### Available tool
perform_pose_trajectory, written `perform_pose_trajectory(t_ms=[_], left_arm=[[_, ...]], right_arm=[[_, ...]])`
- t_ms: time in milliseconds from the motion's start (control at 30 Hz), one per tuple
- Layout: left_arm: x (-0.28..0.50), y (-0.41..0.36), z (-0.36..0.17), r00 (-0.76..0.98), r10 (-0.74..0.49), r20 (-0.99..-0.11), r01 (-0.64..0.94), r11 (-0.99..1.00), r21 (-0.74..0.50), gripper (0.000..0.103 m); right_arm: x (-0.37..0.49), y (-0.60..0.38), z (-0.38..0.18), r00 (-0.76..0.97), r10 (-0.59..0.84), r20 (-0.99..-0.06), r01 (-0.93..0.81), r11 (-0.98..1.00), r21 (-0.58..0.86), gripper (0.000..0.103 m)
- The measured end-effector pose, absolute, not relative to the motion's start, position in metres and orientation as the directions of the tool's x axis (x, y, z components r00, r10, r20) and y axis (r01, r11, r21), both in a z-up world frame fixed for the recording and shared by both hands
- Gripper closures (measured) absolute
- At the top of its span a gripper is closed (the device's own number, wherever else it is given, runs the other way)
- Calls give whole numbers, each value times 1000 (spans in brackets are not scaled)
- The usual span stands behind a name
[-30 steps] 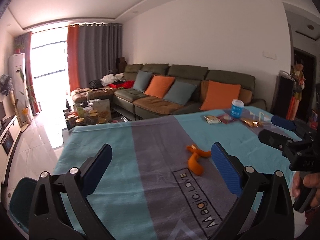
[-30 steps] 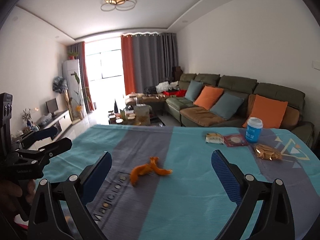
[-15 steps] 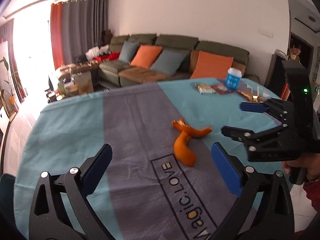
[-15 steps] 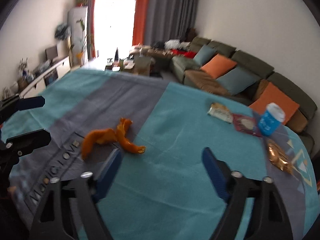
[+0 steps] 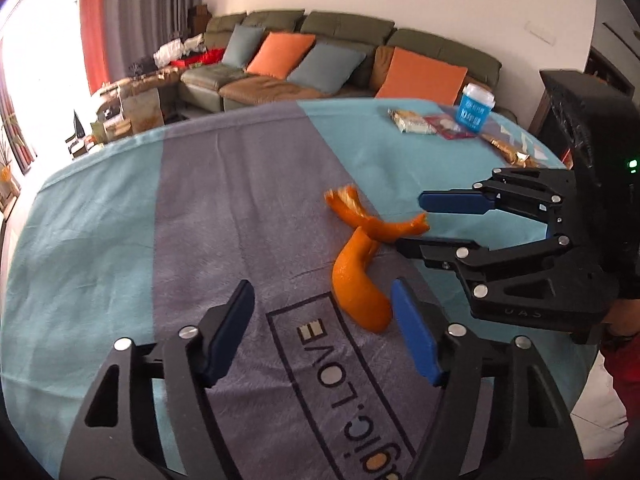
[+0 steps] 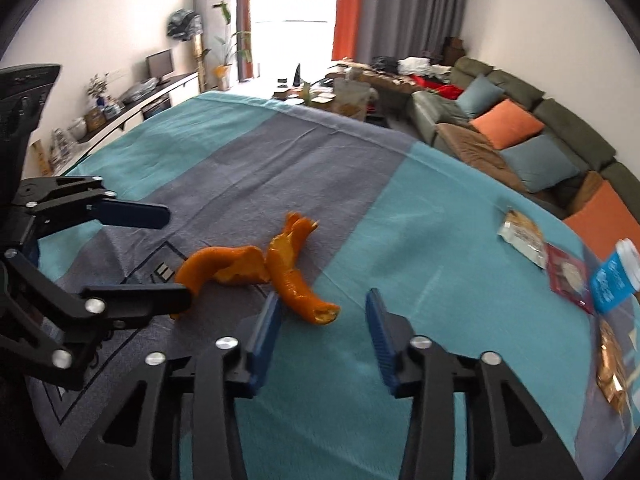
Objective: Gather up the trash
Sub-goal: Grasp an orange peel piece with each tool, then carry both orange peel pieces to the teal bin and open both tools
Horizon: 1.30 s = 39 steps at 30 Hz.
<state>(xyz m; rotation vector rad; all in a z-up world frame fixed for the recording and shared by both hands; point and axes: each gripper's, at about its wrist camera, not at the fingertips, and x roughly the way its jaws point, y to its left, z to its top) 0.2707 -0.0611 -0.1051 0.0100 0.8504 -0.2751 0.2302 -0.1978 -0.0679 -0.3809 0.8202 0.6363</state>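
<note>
A curled orange peel (image 5: 360, 280) (image 6: 240, 264) lies in the middle of the teal and grey tablecloth (image 5: 100, 220) (image 6: 440, 240). My left gripper (image 5: 324, 332) (image 6: 172, 256) points down at the peel's thick end. Its jaws are closing, with that end just between the fingertips and the pads not pressing. My right gripper (image 6: 322, 336) (image 5: 416, 224) comes from the other side. Its jaws are closing too, with the peel's thin tip between the fingertips, untouched.
At the table's far right lie a snack wrapper (image 5: 410, 122) (image 6: 522, 236), a red packet (image 5: 448, 128) (image 6: 568, 278), a blue cup (image 5: 474, 110) (image 6: 616, 282) and a gold wrapper (image 5: 510, 150) (image 6: 612, 368). A green sofa (image 5: 344, 28) stands behind the table.
Both grippers have tipped downward and closed in on the orange peel from opposite sides. Both pairs of jaws have narrowed, the right more than the left.
</note>
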Motion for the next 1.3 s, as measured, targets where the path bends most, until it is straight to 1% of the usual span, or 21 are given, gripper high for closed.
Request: perform_pose_trajectory(t_ms=[100, 167, 200, 267, 300, 333, 367, 433, 467, 633, 833, 1067, 1300], left_arm=[[276, -66, -110, 607, -246, -756, 250, 962, -112, 38], [279, -70, -111, 598, -255, -760, 260, 958, -117, 45], [279, -72, -112, 593, -258, -762, 262, 957, -120, 46], [281, -74, -112, 589, -267, -763, 270, 955, -126, 54], [281, -75, -112, 586, -271, -764, 273, 953, -128, 56], [282, -75, -113, 585, -271, -765, 275, 953, -128, 60], [282, -76, -112, 583, -277, -764, 280, 951, -131, 68], [284, -78, -113, 576, -291, -764, 292, 946, -140, 72], [283, -79, -113, 573, -300, -763, 299, 943, -147, 79], [284, -73, -114, 560, -345, -753, 298, 932, -205, 84], [270, -66, -103, 603, -341, -721, 290, 936, -200, 87], [242, -41, -76, 681, -297, -670, 243, 954, -177, 87], [207, 11, -46, 770, -200, -606, 135, 979, -153, 87]], right_arm=[[232, -193, -70, 475, 396, -785, -689, 723, -52, 79], [235, -193, -70, 464, 407, -787, -698, 715, -41, 81], [235, -194, -70, 461, 414, -785, -700, 714, -35, 82], [235, -197, -68, 457, 429, -779, -698, 716, -16, 85], [235, -200, -67, 453, 440, -775, -694, 720, 3, 87], [236, -202, -67, 455, 444, -772, -688, 726, 13, 89], [237, -205, -66, 454, 447, -771, -681, 732, 25, 89], [236, -211, -64, 463, 456, -760, -662, 748, 45, 89], [236, -214, -62, 466, 463, -754, -655, 754, 58, 89], [229, -225, -57, 491, 471, -733, -617, 782, 90, 89], [221, -228, -47, 525, 486, -699, -593, 798, 110, 89], [206, -211, -30, 546, 509, -665, -609, 786, 102, 89], [178, -185, 0, 574, 544, -612, -636, 767, 84, 89]])
